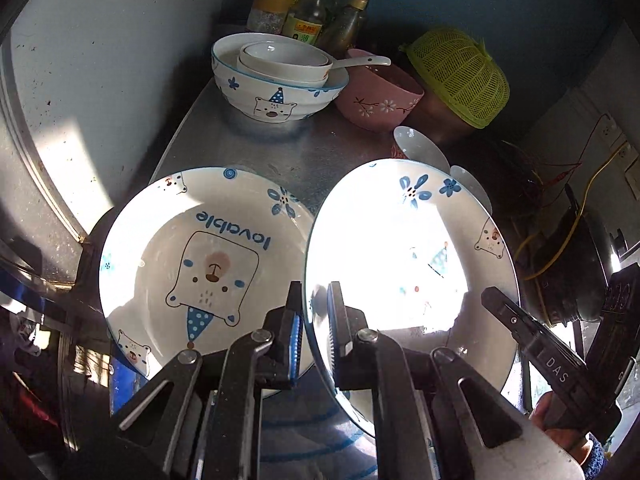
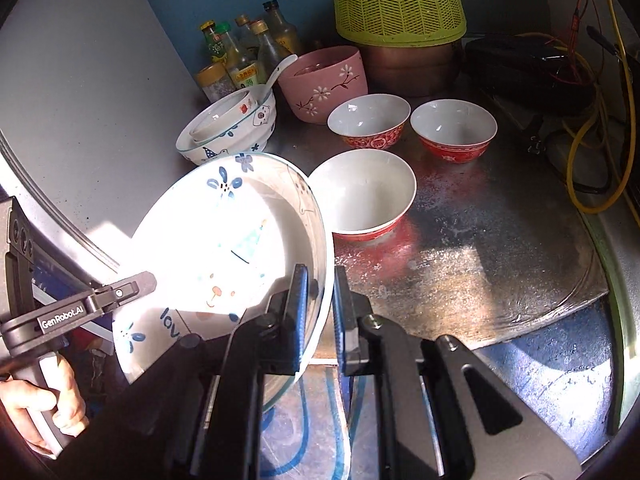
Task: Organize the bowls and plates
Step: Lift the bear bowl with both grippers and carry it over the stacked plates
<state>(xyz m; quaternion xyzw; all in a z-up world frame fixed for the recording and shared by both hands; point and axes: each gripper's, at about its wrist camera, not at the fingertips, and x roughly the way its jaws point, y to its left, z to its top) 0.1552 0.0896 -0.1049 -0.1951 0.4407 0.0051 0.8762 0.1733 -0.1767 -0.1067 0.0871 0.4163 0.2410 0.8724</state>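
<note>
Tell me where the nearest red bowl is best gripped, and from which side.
Pinch the near rim of the red bowl, fingers astride the wall, coming down from the front. It stands upright and empty, apart from the other bowls, so that rim is free.

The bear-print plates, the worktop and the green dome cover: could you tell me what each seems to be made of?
Bear-print plates: glazed ceramic, judging by the glossy glare and printed pattern. Worktop: dull scuffed sheet metal, probably steel, showing blurred reflections. Green dome cover: moulded plastic lattice, matte.
</note>
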